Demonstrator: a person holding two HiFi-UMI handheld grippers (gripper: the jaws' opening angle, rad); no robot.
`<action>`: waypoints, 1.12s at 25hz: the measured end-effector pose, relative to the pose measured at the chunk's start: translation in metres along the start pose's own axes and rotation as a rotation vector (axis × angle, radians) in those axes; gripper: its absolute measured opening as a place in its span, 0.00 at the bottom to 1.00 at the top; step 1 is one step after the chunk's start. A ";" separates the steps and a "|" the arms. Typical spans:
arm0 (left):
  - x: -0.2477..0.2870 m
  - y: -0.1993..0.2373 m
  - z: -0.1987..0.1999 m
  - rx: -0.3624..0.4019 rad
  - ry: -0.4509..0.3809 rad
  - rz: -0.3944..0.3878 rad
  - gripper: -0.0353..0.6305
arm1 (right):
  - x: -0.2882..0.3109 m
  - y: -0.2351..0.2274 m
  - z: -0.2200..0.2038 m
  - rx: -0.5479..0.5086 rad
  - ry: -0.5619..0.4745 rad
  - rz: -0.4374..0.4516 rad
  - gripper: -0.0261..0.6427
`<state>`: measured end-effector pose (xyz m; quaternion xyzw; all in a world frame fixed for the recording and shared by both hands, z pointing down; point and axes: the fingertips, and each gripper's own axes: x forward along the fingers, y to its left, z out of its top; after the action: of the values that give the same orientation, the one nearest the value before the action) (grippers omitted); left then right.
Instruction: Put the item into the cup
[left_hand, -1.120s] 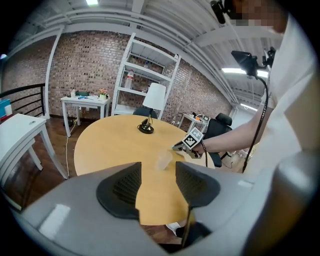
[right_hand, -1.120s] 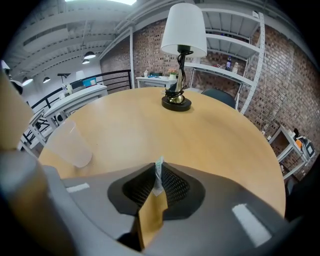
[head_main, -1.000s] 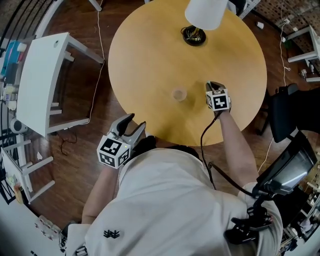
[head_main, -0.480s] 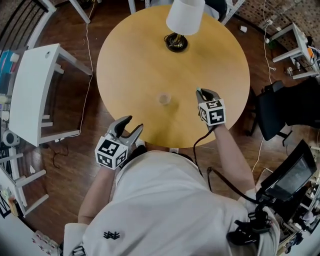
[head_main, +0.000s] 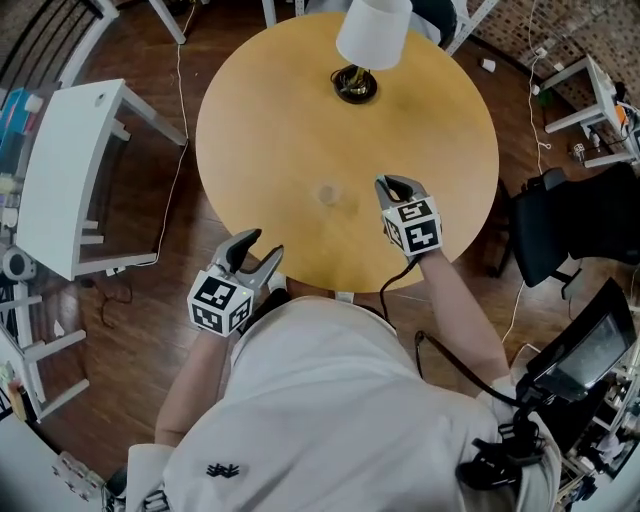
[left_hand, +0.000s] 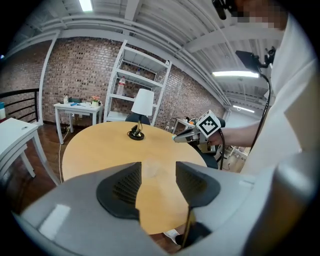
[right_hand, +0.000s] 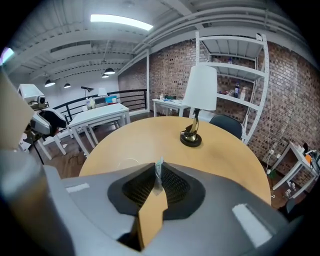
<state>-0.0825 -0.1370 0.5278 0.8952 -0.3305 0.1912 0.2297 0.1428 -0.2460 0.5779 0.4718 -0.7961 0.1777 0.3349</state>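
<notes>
A clear cup (head_main: 328, 194) stands near the middle of the round wooden table (head_main: 270, 130); in the right gripper view its faint rim (right_hand: 129, 162) shows left of the jaws. My right gripper (head_main: 395, 187) hovers over the table just right of the cup, shut on a small thin flat item (right_hand: 158, 172) that pokes up between the pads. The left gripper view shows that gripper (left_hand: 179, 138) from the side. My left gripper (head_main: 258, 250) hangs off the table's near edge beside the person's body, open and empty, its pads (left_hand: 122, 187) apart with bare table between them.
A lamp with a white shade (head_main: 372, 30) and dark base (head_main: 356, 83) stands at the table's far side. A white desk (head_main: 60, 170) is on the left and a black chair (head_main: 560, 230) on the right. A cable runs from the right gripper along the arm.
The head camera has shifted. My right gripper has drifted a little left, closer to the cup, still pinching the item. The left gripper stays in place, open.
</notes>
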 end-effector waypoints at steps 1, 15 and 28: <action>-0.004 0.003 -0.002 -0.007 -0.002 0.011 0.33 | 0.004 0.007 0.004 -0.010 -0.002 0.015 0.10; -0.042 0.034 -0.023 -0.082 -0.019 0.118 0.33 | 0.059 0.080 0.025 -0.105 0.021 0.153 0.10; -0.046 0.041 -0.027 -0.111 -0.020 0.121 0.33 | 0.074 0.090 0.011 -0.106 0.060 0.172 0.10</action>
<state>-0.1480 -0.1269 0.5389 0.8613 -0.3965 0.1774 0.2636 0.0361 -0.2556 0.6250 0.3777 -0.8317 0.1775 0.3663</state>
